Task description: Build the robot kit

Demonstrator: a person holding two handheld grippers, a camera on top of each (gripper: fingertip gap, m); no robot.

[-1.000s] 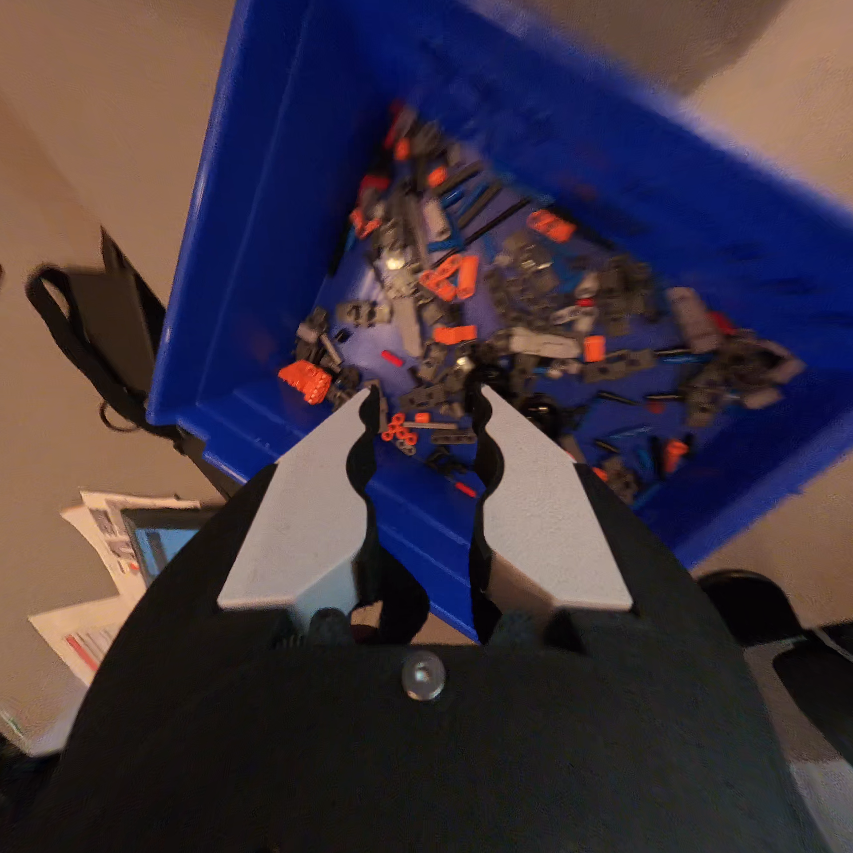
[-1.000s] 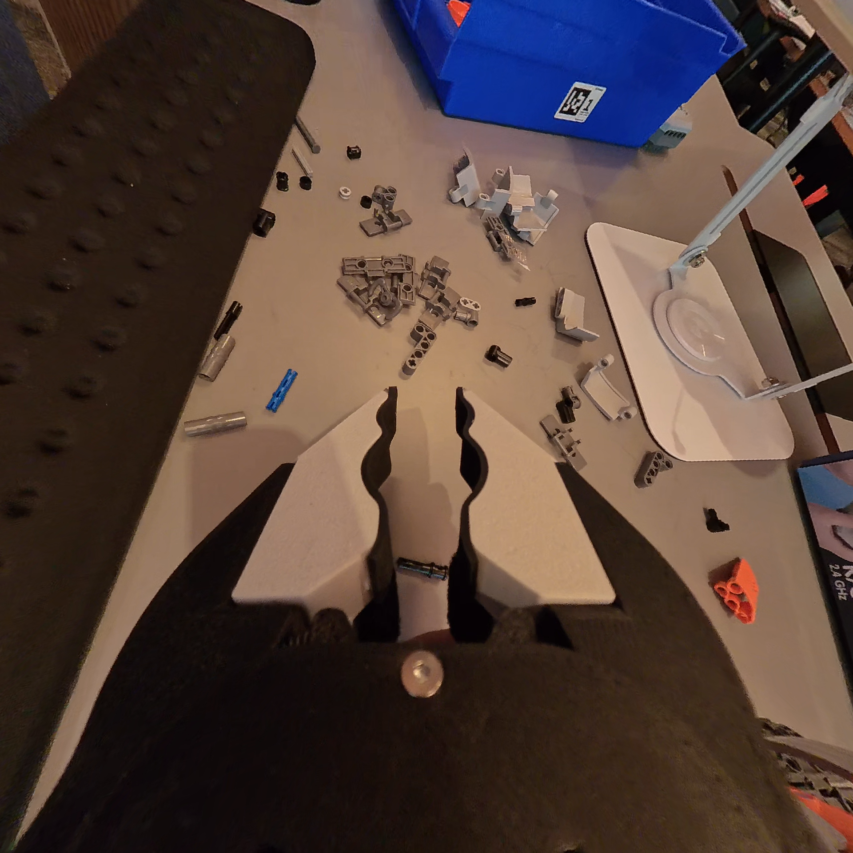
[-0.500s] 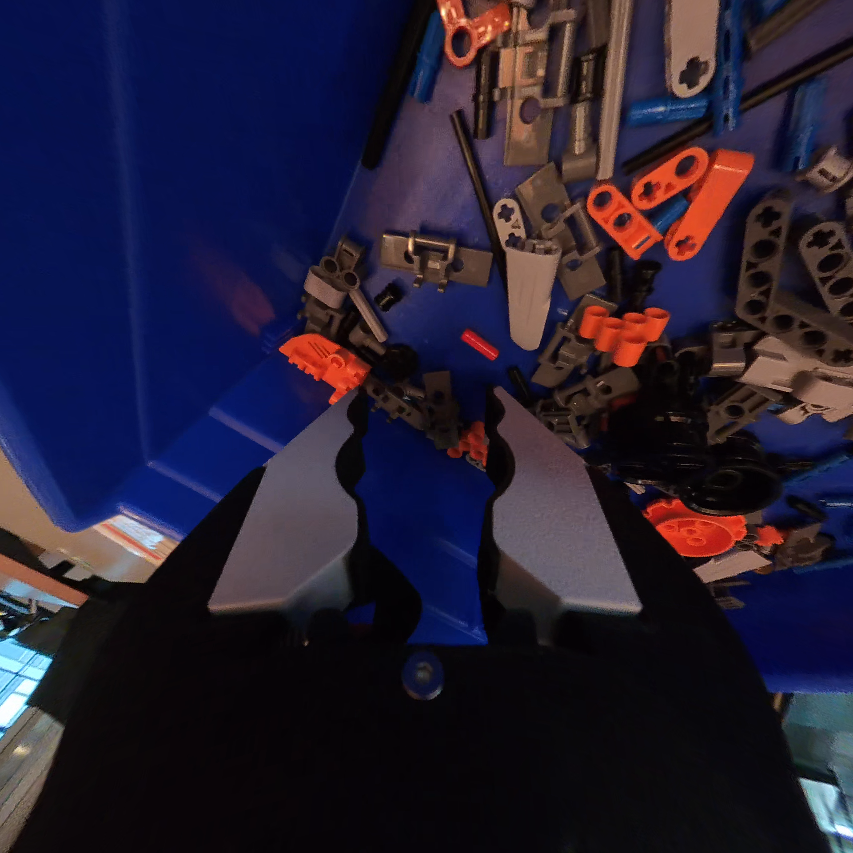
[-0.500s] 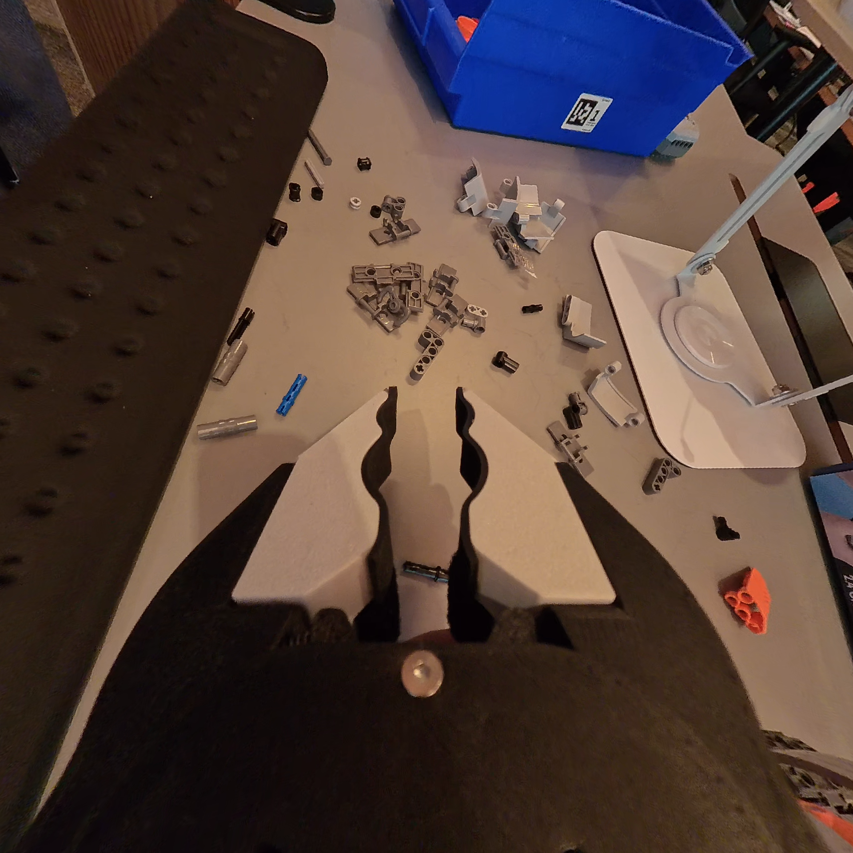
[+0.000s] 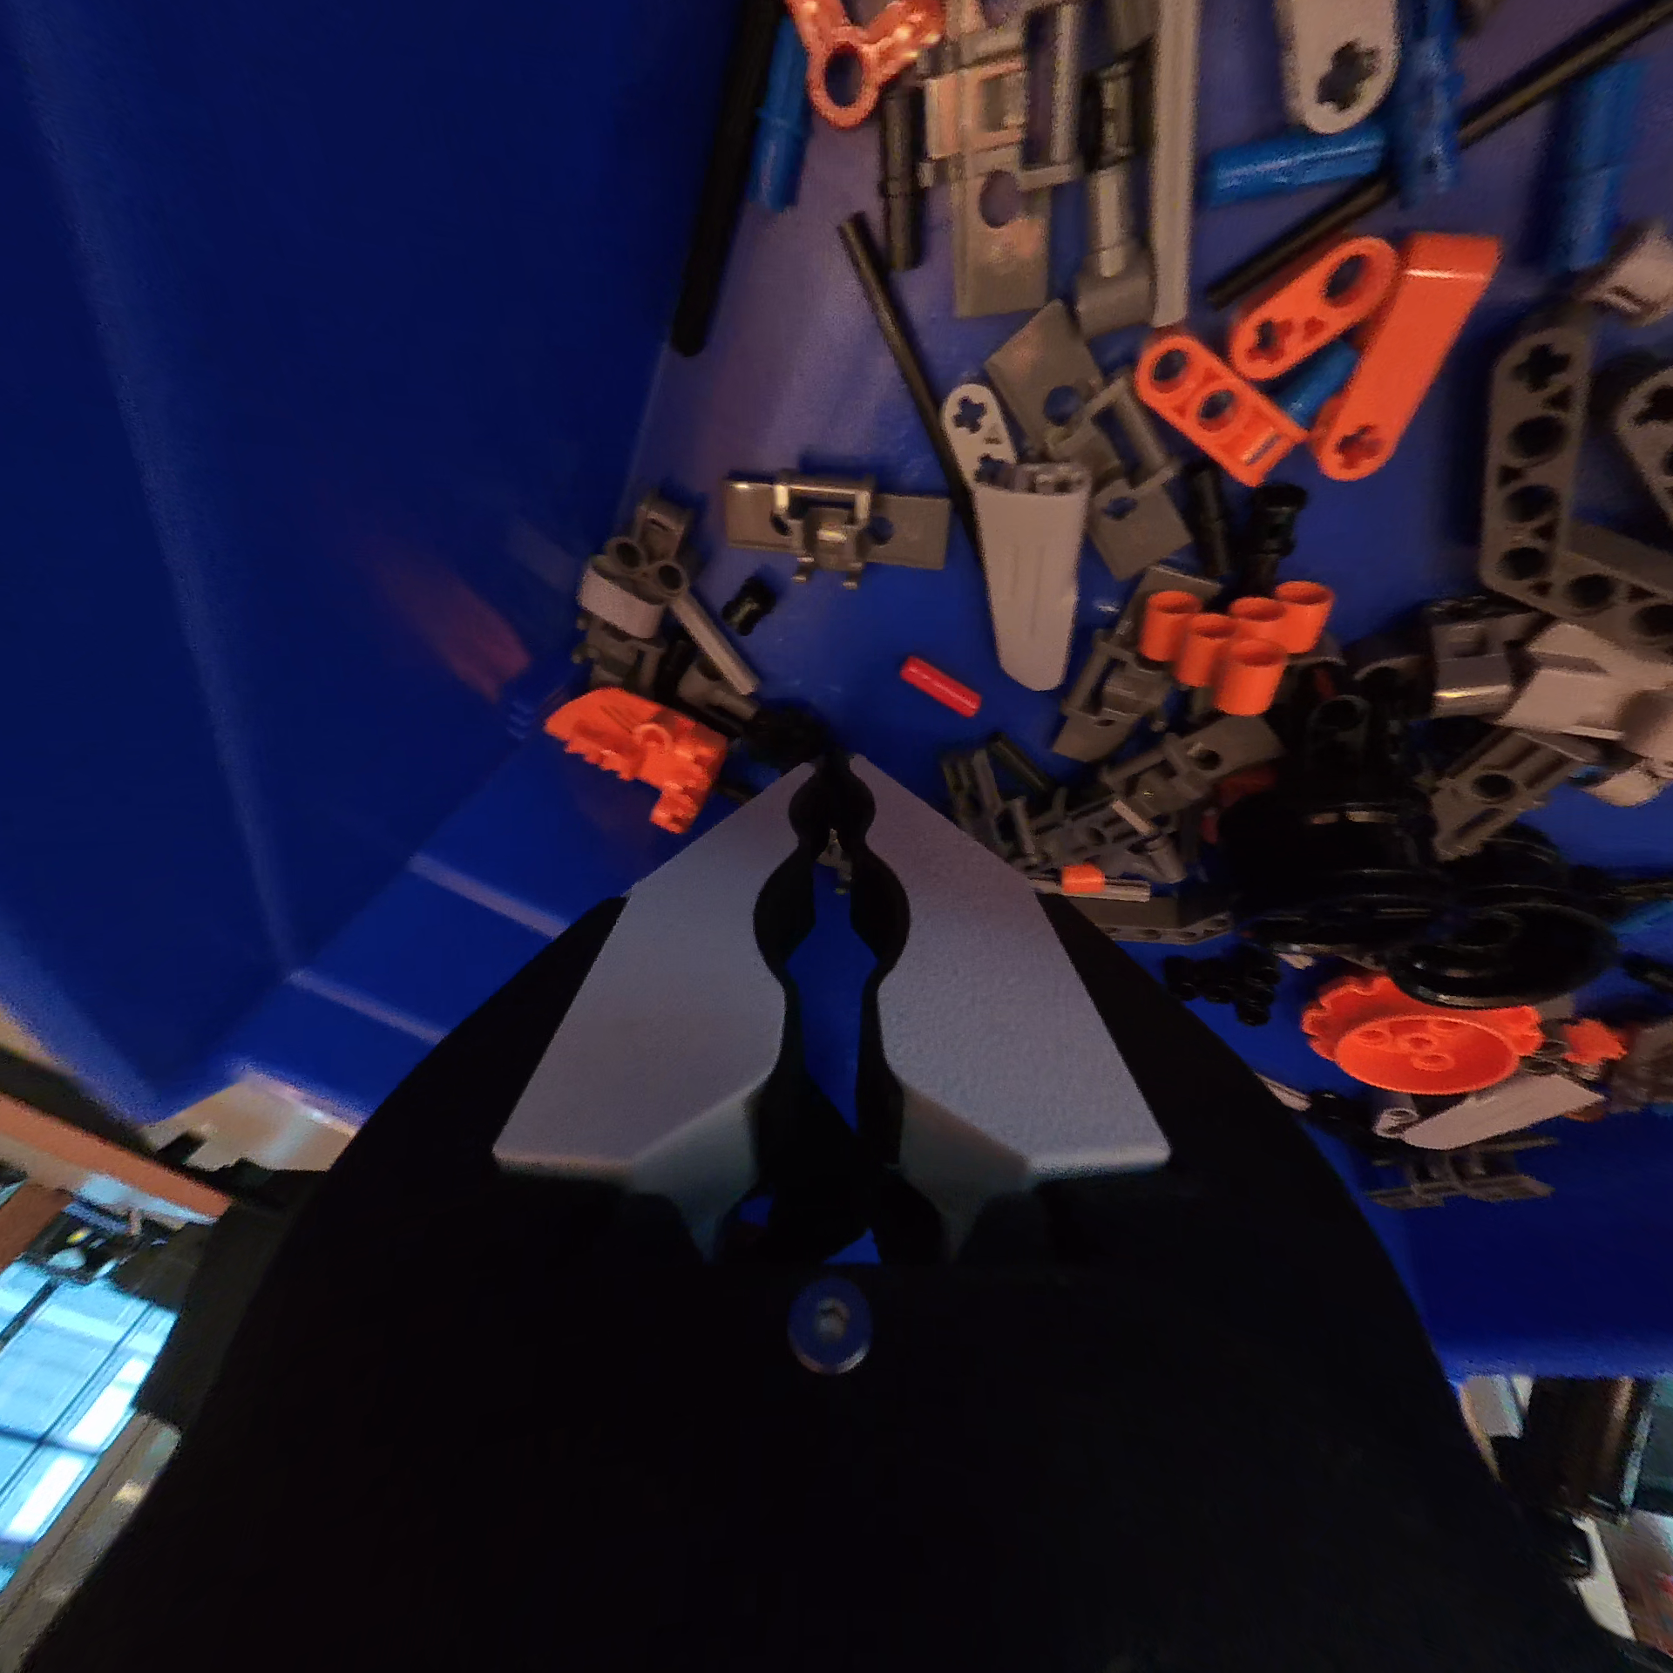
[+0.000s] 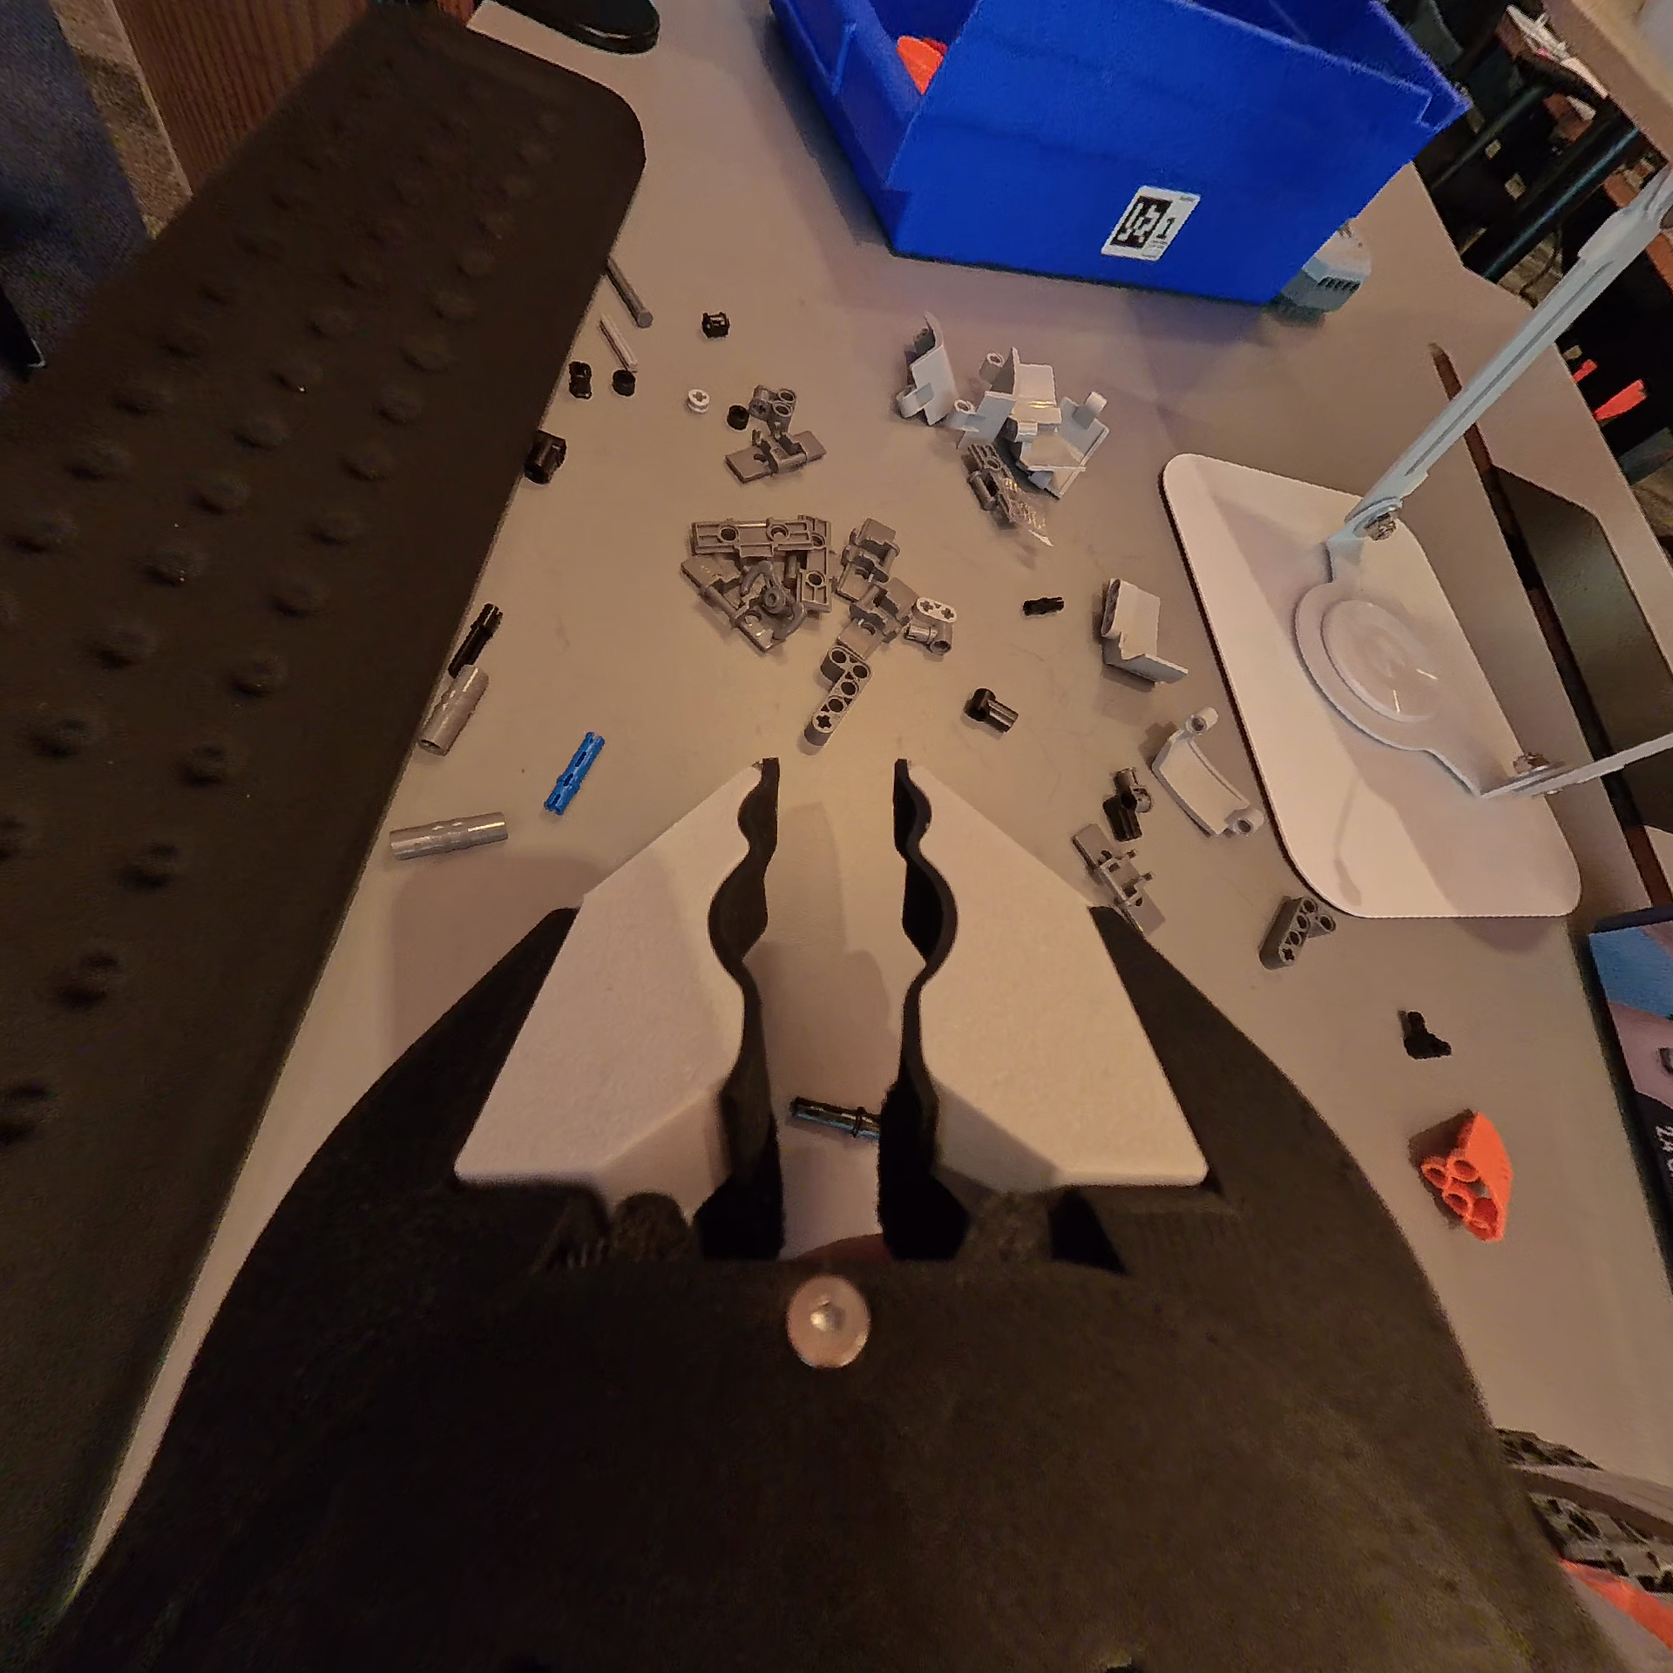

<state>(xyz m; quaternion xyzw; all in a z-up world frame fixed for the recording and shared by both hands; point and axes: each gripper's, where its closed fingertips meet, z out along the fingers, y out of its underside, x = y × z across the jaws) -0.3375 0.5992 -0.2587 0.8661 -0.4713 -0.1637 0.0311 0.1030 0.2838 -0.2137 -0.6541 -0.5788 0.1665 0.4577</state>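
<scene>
My left gripper point(image 5: 831, 769) is down inside a blue bin point(image 5: 317, 453) of loose building pieces. Its jaws are shut, and a sliver of a small grey piece point(image 5: 838, 858) shows pinched between the pads. An orange piece point(image 5: 634, 738) lies just left of the tips, a black round piece point(image 5: 786, 731) is at the tips, and a red pin point(image 5: 941, 681) is just beyond. My right gripper point(image 6: 835, 769) hovers open and empty over the grey table point(image 6: 1041, 724). A black pin point(image 6: 833, 1118) lies on the table below its fingers, untouched. A grey beam point(image 6: 837, 693) lies just ahead of its tips.
A heap of grey pieces point(image 6: 769, 579) and scattered small parts lie ahead of the right gripper, with a blue pin point(image 6: 573, 772) to the left. A black studded mat point(image 6: 226, 543) lies on the left and a white stand base point(image 6: 1358, 688) on the right. The blue bin point(image 6: 1132, 118) is at the far end, and an orange piece point(image 6: 1462, 1177) is near right. My right fingertips sit around 55 centimeters from my left ones. My right tips are roughly 6 centimeters from the blue pin point(image 6: 573, 772).
The left gripper went down into the bin with its jaws open around a dark grey piece, then closed them there. The right gripper stayed open and barely drifted.
</scene>
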